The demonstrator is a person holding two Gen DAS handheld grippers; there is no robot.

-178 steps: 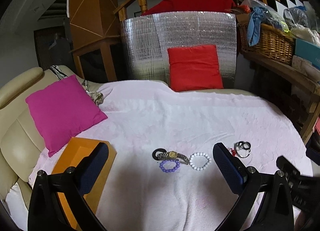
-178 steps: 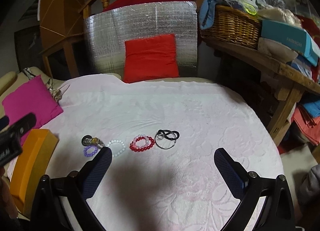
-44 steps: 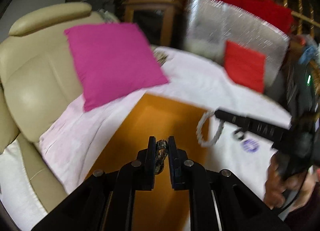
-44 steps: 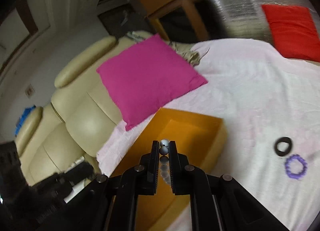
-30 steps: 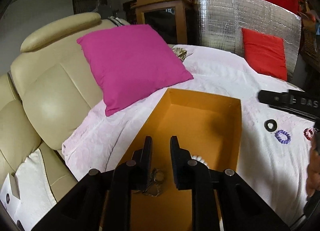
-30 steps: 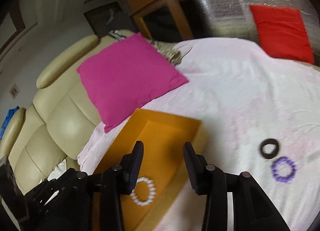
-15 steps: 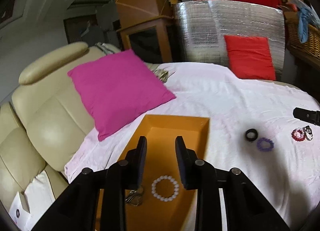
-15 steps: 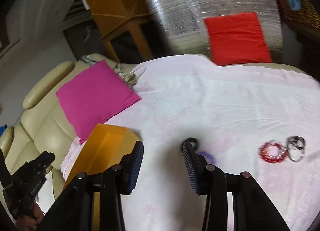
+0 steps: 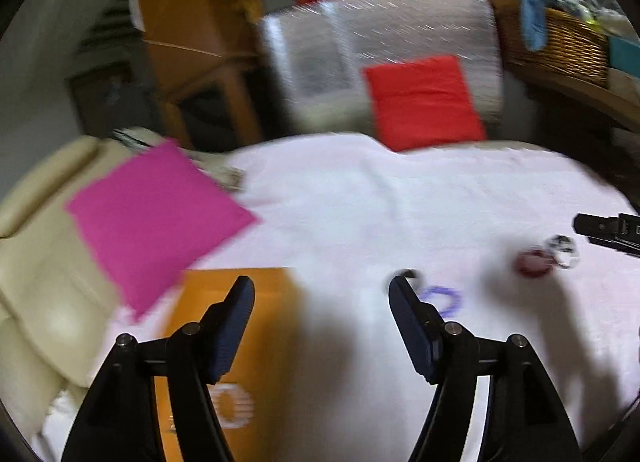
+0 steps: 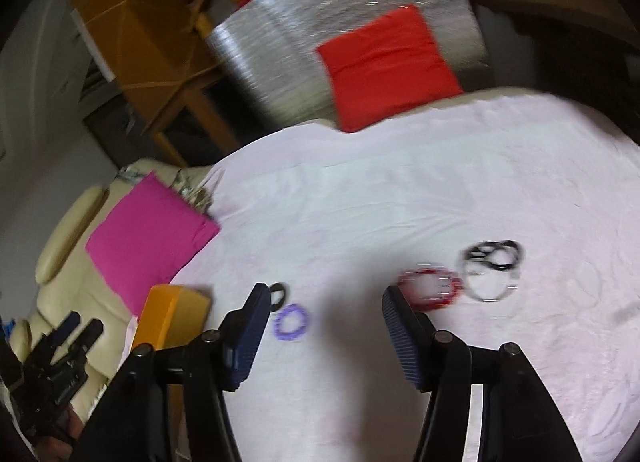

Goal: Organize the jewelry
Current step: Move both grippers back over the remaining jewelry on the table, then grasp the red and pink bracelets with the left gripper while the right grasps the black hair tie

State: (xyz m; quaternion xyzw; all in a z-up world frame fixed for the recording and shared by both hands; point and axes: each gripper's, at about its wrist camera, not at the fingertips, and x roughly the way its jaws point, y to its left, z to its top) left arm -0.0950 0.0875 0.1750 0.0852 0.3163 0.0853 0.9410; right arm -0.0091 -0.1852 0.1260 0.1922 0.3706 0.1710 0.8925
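Jewelry lies spread on the pale pink cloth: a purple bead bracelet, a black ring touching it on its far-left side, a red bead bracelet, and just right of that a tangle of black and silver bangles. The two groups sit apart from each other. A white bead bracelet already lies inside the orange box, which stands at the cloth's left edge, near the pink cushion.

The left tongs hang released above the box's right rim and the cloth, jaws spreading wider, nothing between them; the purple bracelet shows just past the right finger. The right tongs are likewise released and widening, empty, hovering over the cloth with the purple bracelet by the left finger and the red one by the right. Both views are motion-blurred. A red cushion leans on a silver foil panel behind.
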